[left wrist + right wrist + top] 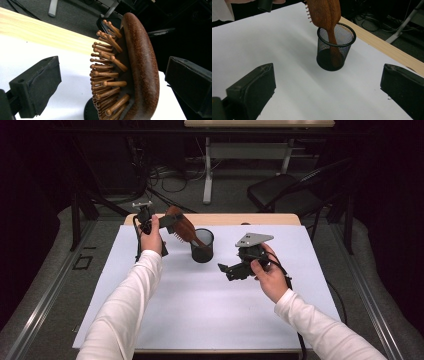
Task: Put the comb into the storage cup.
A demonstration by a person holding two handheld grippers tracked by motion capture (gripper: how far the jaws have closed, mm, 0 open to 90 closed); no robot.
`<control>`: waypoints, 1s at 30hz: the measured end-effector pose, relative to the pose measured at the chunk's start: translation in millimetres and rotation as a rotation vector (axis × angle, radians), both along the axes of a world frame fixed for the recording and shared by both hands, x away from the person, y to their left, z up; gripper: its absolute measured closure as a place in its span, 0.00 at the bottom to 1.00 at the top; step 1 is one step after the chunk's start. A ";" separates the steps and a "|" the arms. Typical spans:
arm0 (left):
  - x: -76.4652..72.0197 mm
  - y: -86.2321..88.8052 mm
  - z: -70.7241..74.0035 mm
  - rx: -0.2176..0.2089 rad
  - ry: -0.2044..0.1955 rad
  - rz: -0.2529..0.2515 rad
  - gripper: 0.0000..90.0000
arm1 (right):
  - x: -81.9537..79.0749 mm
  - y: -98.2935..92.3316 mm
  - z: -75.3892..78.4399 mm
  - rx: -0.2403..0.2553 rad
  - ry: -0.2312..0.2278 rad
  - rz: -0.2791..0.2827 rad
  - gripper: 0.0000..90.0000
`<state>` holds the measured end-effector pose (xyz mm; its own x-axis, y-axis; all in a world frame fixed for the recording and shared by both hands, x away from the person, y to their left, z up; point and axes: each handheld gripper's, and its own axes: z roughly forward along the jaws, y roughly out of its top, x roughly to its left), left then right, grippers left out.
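Observation:
A brown wooden hairbrush (181,226) stands handle-down in a black mesh cup (202,246) and leans left, toward my left gripper (166,234). In the left gripper view the brush head (140,67), bristles facing left, sits between the two wide-apart pads (45,82); neither pad touches it. My left gripper (112,80) is open. My right gripper (227,271) is to the right of the cup, pointing toward it. In the right gripper view the cup (324,58) and brush (324,12) lie ahead of the open, empty right gripper (327,90).
A white sheet (210,310) covers the table, with a bare wooden strip (260,219) along the far edge. Beyond the table are a black chair (285,190), a white-legged table (207,170) and cables on the floor.

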<state>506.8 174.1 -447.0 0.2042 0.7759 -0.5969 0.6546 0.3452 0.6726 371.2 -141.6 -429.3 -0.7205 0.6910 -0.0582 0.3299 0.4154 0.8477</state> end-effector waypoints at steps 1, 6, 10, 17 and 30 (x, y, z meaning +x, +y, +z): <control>-0.1 0.1 0.0 0.006 0.003 -0.003 0.01 | -0.2 0.0 0.0 0.000 -0.001 0.000 0.00; -0.7 -0.3 0.8 0.020 0.002 -0.008 0.01 | -0.6 0.2 -0.1 -0.001 0.000 0.000 0.00; -1.1 -0.7 1.8 0.024 -0.004 -0.014 0.01 | 0.3 -0.5 0.1 0.002 0.000 -0.001 0.00; -0.7 0.4 4.2 0.051 -0.009 -0.033 0.01 | 0.8 -1.0 0.2 0.002 0.002 -0.002 0.00; -3.6 4.6 13.6 0.150 -0.033 -0.057 0.01 | 1.3 -2.5 0.7 -0.002 0.005 -0.003 0.00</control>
<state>503.2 178.7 -433.3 0.2685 0.8424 -0.4672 0.6468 0.2018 0.7355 372.5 -144.1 -428.6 -0.7188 0.6930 -0.0558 0.3354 0.4159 0.8453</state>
